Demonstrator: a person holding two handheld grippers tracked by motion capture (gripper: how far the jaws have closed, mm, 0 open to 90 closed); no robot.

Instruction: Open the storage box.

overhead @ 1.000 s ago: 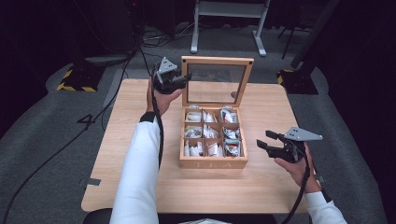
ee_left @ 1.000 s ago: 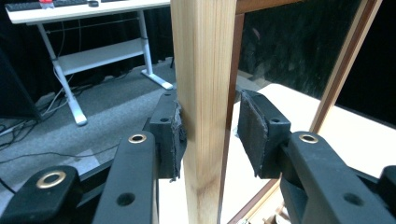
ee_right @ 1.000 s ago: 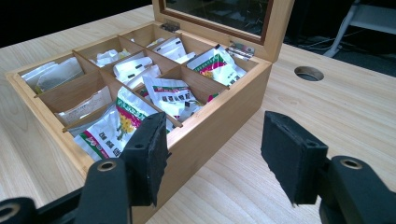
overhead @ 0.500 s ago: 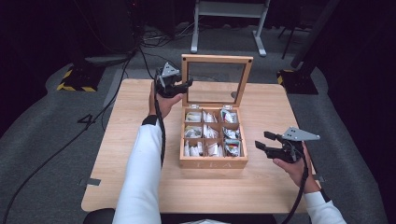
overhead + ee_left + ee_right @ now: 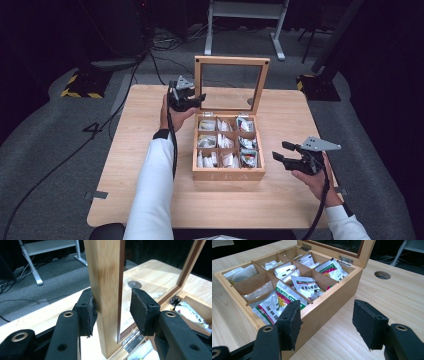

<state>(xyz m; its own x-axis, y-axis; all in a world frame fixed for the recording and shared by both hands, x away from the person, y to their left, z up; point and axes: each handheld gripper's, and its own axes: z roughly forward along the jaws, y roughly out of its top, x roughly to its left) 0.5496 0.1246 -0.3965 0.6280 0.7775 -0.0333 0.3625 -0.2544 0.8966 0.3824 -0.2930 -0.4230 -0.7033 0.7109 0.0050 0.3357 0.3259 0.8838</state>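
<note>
Wooden and pale, the bench is carrying a tea box near its middle, and the person's white sleeves are coming in from the near edge. Nearest, at the right, the right gripper is hovering just off the box's right side, low over the bench. Its jaws are standing wide apart and are gripping nothing. In the right gripper view, the right gripper is facing the box's near corner, with one pad sitting in front of the box wall and the other over bare wood; whether that pad is touching the wall cannot be told.

Inside the box, nine compartments are holding tea packets, some white and some printed in green and red. A round hole is showing in the bench beyond the box.

Farther back, the lid, a wooden frame around a clear pane, is standing upright on its hinges at the box's rear edge. The left gripper is sitting at the lid's left upright, low down near the hinge line. In the left gripper view, the left gripper is straddling that upright post: the left pad is lying against the wood, while the right pad is standing off from the frame's inner edge with a gap showing. So the jaws are partly spread around the post, not clamped on it.
</note>
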